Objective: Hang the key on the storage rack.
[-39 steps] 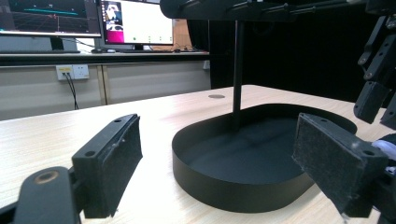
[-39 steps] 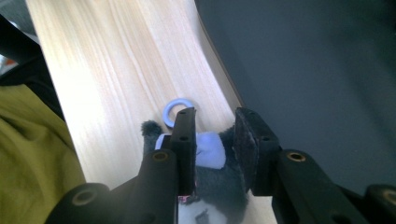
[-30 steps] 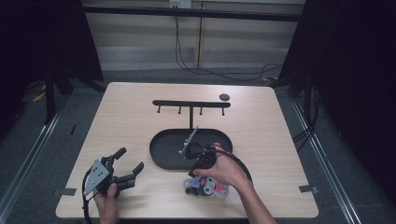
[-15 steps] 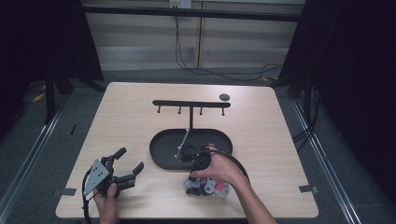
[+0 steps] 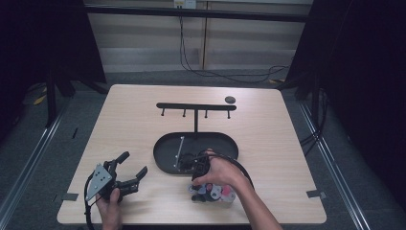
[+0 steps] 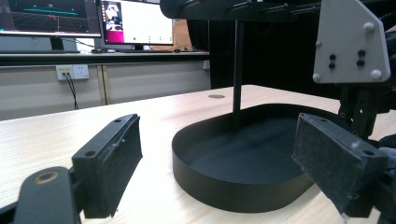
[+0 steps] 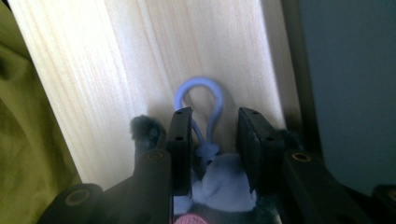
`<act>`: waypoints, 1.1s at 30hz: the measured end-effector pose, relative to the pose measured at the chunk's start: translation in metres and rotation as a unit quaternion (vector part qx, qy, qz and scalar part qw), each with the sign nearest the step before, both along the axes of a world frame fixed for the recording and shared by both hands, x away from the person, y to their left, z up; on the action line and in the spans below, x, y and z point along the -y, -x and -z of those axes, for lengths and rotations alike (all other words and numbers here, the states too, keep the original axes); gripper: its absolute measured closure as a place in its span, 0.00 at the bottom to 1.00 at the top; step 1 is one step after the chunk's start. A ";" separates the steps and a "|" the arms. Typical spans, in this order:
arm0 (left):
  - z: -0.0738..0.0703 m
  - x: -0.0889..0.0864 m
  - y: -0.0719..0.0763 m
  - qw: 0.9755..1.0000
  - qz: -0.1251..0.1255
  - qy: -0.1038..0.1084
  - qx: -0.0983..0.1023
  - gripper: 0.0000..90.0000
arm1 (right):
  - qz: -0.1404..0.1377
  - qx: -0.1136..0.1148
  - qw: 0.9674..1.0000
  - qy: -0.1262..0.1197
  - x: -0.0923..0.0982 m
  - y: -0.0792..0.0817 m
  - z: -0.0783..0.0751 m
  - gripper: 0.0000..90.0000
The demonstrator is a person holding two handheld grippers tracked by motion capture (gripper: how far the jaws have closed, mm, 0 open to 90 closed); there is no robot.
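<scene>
A small plush keychain toy (image 5: 214, 193) in grey, pink and white lies near the table's front edge. My right gripper (image 7: 215, 126) points down at it from under the person's hand (image 5: 221, 171). Its jaws stand a little apart on either side of the toy's blue cord loop (image 7: 198, 80), with the grey plush body (image 7: 224, 182) low between them. My left gripper (image 5: 134, 164) is held open at the front left, with nothing between its pads (image 6: 112, 161). It faces the black oval tray (image 6: 224, 186).
The tray (image 5: 215, 143) sits mid-table with a black T-shaped hook rack (image 5: 194, 106) rising from its back. A small dark disc (image 5: 230, 99) lies behind the rack. Beside the toy, the table edge and grey floor (image 7: 345, 93) show in the right gripper view.
The right hand and gripper have moved from above the tray toward the front edge and down over the plush toy. The left gripper has stayed put.
</scene>
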State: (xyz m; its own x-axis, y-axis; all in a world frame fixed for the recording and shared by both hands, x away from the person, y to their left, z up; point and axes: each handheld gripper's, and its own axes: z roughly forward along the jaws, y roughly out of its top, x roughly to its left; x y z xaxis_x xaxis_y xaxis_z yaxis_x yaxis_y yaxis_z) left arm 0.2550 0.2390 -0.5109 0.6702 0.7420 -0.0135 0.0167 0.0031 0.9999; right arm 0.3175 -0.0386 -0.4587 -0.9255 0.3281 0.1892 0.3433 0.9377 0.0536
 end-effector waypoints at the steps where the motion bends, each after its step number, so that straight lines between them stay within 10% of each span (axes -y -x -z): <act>1: 0.000 0.000 0.000 1.000 0.000 0.000 0.000 0.17 | -0.001 -0.002 1.000 0.003 0.000 0.000 0.001 0.74; 33: 0.000 -0.001 0.000 1.000 0.001 -0.005 0.000 0.17 | -0.022 0.024 0.999 0.030 -0.009 0.008 0.008 0.91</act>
State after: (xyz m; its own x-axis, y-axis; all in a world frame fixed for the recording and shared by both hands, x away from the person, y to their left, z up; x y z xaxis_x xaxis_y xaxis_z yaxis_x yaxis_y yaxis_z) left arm 0.2549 0.2396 -0.5107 0.6711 0.7414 -0.0050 0.0160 -0.0078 0.9998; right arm 0.3091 -0.0293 -0.4666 -0.9470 0.2958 0.1251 0.2996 0.9540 0.0126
